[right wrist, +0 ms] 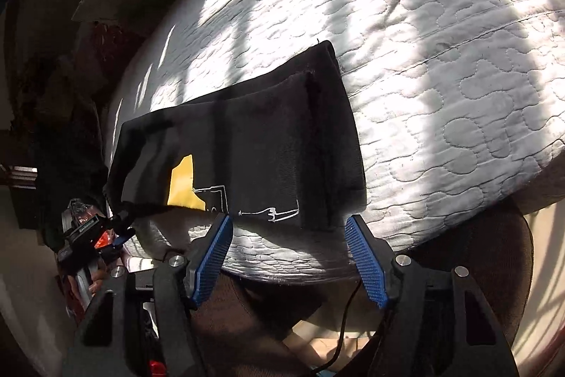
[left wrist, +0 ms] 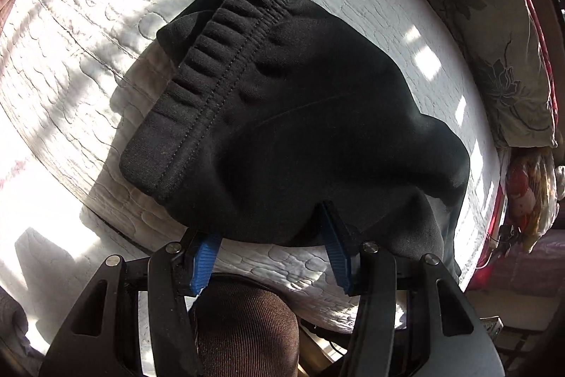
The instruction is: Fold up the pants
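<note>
Black pants lie folded on a white quilted mattress. In the left wrist view the ribbed elastic waistband faces up and left. My left gripper is open, its blue pads at the near edge of the cloth, with the fabric draped over their tips. In the right wrist view the pants show a yellow patch and white line print. My right gripper is open, its pads just short of the near edge, holding nothing. The left gripper shows at the lower left.
A grey floral pillow and red bedding lie at the mattress's right side in the left wrist view. A person's brown-clad leg is below the left gripper. The mattress edge runs just under the right gripper. A black cable hangs below it.
</note>
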The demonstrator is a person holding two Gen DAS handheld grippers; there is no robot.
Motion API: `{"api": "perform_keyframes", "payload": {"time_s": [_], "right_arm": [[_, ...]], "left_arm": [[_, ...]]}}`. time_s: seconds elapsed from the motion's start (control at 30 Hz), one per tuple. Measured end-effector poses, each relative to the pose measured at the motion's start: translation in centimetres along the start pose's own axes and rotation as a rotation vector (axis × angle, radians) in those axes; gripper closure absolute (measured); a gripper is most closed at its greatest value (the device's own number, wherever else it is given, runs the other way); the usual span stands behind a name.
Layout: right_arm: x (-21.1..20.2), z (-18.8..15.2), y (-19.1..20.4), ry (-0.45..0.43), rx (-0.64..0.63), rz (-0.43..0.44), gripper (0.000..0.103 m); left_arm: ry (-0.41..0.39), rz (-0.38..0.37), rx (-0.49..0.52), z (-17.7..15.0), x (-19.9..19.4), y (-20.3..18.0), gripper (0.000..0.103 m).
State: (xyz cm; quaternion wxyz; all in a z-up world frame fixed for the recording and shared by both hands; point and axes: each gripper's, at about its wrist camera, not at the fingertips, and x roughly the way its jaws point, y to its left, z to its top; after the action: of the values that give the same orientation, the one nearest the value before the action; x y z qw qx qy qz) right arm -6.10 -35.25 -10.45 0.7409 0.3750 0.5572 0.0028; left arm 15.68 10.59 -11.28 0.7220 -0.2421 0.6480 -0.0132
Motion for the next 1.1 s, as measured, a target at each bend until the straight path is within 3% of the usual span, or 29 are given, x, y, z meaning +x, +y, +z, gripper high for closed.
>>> {"api": "perform_keyframes", "payload": {"time_s": [0.13, 0.23, 0.3, 0.33, 0.43, 0.53, 0.63, 0.83, 0.93, 1.1], "right_arm": [[0.3, 0.8, 0.5, -0.029, -0.025, -0.039, 0.037], [1.1, 1.2, 0.1, -0.011, -0.005, -0.036, 0.052], [1.9, 1.1, 0.1, 0.012, -0.022, -0.041, 0.078], [2.1, 1.0, 0.0, 0.015, -0.028, -0.046, 0.083], [1.7, 0.6, 0.0, 0.006, -0.013, 0.015, 0.085], [-0.3, 0.7, 1.0, -0.031, -0.019, 0.099, 0.086], [-2.0, 2.1, 2.1, -0.084, -0.039, 0.127, 0.086], [-3.3, 5.8, 3.2, -0.140, -0.018, 0.157, 0.086], [-4.8, 6.8, 3.9, -0.188, -0.020, 0.197, 0.086], [-4.7, 6.6, 2.1, -0.185, 0.009, 0.171, 0.085]], "left_arm": [[0.014, -0.003, -0.020, 0.5, 0.4, 0.2, 0.050], [0.019, -0.008, -0.032, 0.9, 0.5, 0.5, 0.050], [0.024, -0.007, -0.049, 1.1, 0.7, 0.6, 0.050], [0.028, -0.017, -0.063, 1.1, 0.6, 0.8, 0.051], [0.027, -0.057, -0.084, 1.0, -0.2, 1.2, 0.079], [-0.009, -0.054, -0.069, 1.3, -1.5, 0.5, 0.084], [-0.037, -0.056, -0.070, 2.6, -2.5, -0.1, 0.092], [-0.068, -0.096, -0.082, 5.4, -4.6, -1.0, 0.094], [-0.096, -0.076, -0.045, 5.4, -5.5, -1.0, 0.094], [-0.042, -0.029, -0.027, 4.1, -2.9, 0.6, 0.094]]}}
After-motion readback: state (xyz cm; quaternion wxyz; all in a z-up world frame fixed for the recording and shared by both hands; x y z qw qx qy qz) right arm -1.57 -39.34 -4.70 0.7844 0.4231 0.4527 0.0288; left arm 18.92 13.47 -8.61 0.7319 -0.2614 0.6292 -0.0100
